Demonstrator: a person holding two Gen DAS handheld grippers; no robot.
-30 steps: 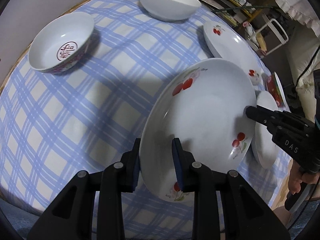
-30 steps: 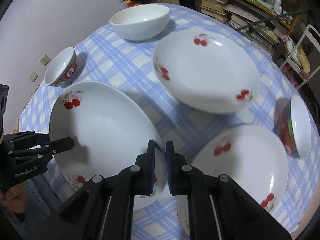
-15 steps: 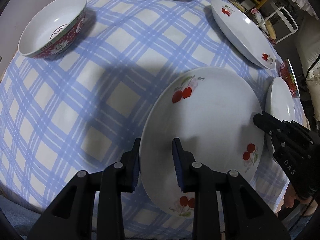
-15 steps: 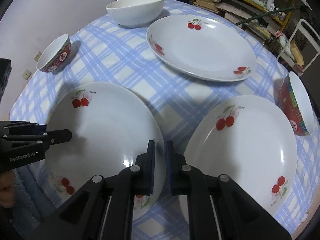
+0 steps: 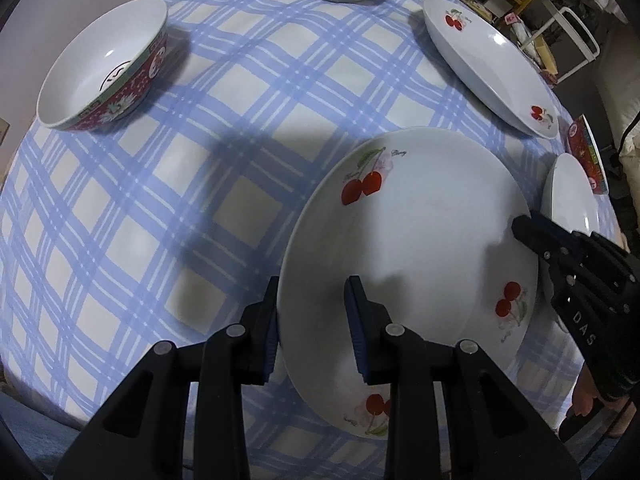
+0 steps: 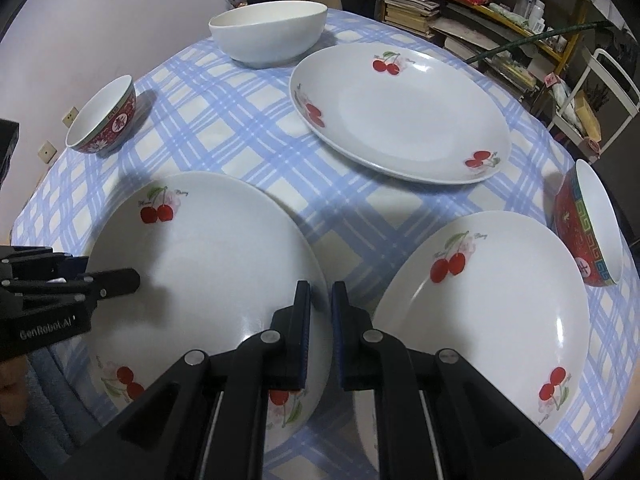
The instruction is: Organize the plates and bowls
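Observation:
A white cherry-print plate [image 5: 420, 240] is held by both grippers just over the blue checked tablecloth [image 5: 160, 220]. My left gripper [image 5: 312, 320] straddles its left rim, jaws shut on it. My right gripper [image 6: 320, 320] is shut on the opposite rim of the same plate [image 6: 200, 260]. Each gripper shows in the other's view, the right gripper [image 5: 528, 234] and the left gripper [image 6: 116, 280]. A second cherry plate [image 6: 492, 320] lies right of it, a third [image 6: 400, 116] farther back.
A large white bowl [image 6: 268, 36] stands at the far edge. A small red-patterned bowl [image 5: 104, 68] sits at the left, another [image 6: 588, 224] at the right. Shelves with books and clutter [image 6: 480, 20] stand beyond the table. The table's near edge is close.
Both grippers lowered the held plate toward the tablecloth and drew back toward the near edge. The view sits lower and closer to the table; the grip is unchanged.

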